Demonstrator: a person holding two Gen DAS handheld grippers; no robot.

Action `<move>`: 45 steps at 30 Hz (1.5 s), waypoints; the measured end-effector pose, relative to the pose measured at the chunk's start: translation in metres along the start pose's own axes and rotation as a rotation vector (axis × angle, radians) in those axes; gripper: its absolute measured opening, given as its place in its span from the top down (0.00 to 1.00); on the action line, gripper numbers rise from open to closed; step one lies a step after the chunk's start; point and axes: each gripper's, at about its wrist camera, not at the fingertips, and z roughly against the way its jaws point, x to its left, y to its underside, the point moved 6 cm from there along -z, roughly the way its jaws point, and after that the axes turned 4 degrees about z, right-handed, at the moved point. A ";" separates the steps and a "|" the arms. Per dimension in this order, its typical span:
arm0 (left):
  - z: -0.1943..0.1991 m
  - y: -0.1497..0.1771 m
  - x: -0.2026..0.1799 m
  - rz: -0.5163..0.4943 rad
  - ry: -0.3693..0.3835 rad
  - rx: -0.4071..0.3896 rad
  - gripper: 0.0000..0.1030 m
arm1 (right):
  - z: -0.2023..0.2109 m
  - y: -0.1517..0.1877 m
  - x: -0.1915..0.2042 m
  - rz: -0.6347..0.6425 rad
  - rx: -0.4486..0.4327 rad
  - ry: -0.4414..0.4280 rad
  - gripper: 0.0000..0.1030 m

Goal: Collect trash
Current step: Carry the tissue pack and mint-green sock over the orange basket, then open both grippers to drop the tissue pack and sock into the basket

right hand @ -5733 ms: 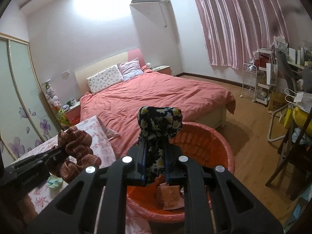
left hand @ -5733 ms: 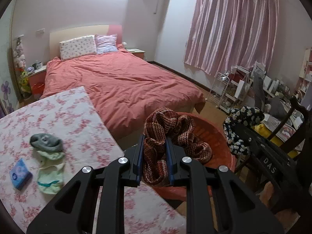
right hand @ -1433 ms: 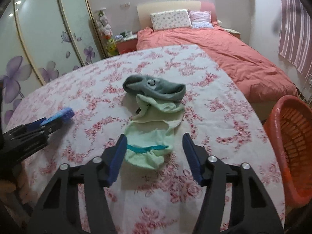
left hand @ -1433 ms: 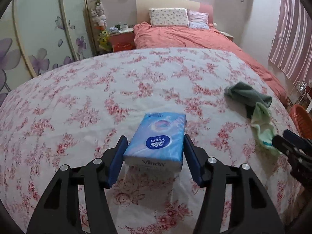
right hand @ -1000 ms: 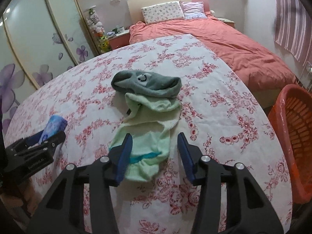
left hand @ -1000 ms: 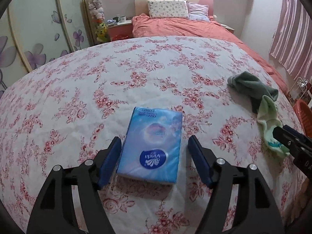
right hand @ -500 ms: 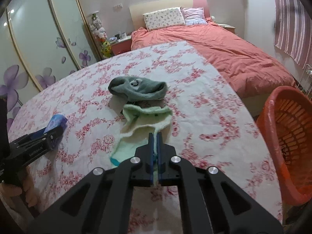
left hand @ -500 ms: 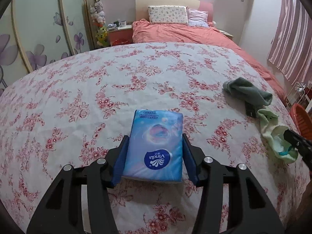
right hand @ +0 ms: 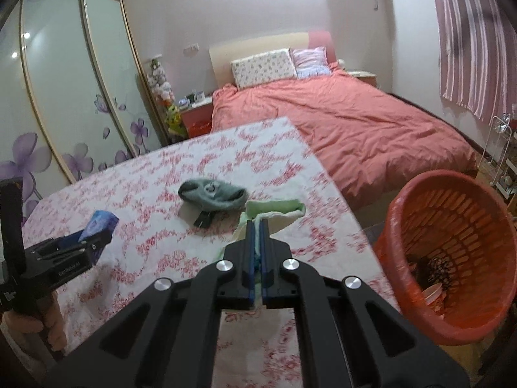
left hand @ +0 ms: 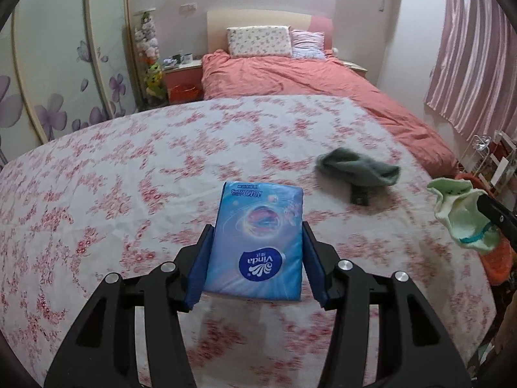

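My left gripper (left hand: 257,236) is shut on a blue Vinda tissue pack (left hand: 258,239) and holds it above the floral table (left hand: 129,177); the pack also shows in the right wrist view (right hand: 98,223). My right gripper (right hand: 257,226) is shut on a pale green sock (right hand: 278,210), lifted off the table; the sock also shows in the left wrist view (left hand: 458,207). A grey-green sock (right hand: 213,194) lies on the table beyond it. An orange basket (right hand: 452,317) stands to the right, below the table edge, with earlier items inside.
A bed with a coral cover (right hand: 339,116) lies beyond the table. A wardrobe with flower-printed doors (right hand: 64,97) is at the left. A nightstand (left hand: 181,77) and pink curtains (left hand: 478,64) are at the back. A wire rack (right hand: 504,148) stands at the far right.
Both grippers closed and lifted: the left took the tissue pack off the table, the right took the pale green sock and raised it. The grey-green sock stayed put.
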 end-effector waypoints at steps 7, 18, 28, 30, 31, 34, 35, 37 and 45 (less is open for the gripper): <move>0.018 -0.004 -0.044 -0.060 0.061 -0.028 0.49 | 0.033 -0.011 -0.027 -0.027 -0.074 0.034 0.97; 0.035 -0.011 -0.128 -0.140 0.191 -0.052 0.49 | 0.078 -0.018 -0.093 -0.104 -0.171 0.136 0.96; 0.039 -0.008 -0.224 -0.229 0.344 -0.047 0.49 | 0.113 -0.015 -0.160 -0.184 -0.236 0.236 0.96; 0.038 -0.007 -0.240 -0.245 0.368 -0.045 0.49 | 0.119 -0.013 -0.173 -0.199 -0.245 0.255 0.96; 0.038 -0.005 -0.251 -0.259 0.383 -0.045 0.49 | 0.121 -0.012 -0.178 -0.204 -0.248 0.261 0.96; 0.037 0.000 -0.276 -0.284 0.421 -0.038 0.49 | 0.126 -0.009 -0.194 -0.222 -0.256 0.280 0.96; 0.038 0.001 -0.282 -0.290 0.431 -0.036 0.49 | 0.128 -0.007 -0.201 -0.229 -0.258 0.286 0.96; 0.035 0.003 -0.297 -0.306 0.452 -0.030 0.49 | 0.129 -0.005 -0.211 -0.238 -0.259 0.293 0.96; 0.024 0.012 -0.341 -0.359 0.496 -0.011 0.49 | 0.129 0.007 -0.245 -0.278 -0.252 0.299 0.96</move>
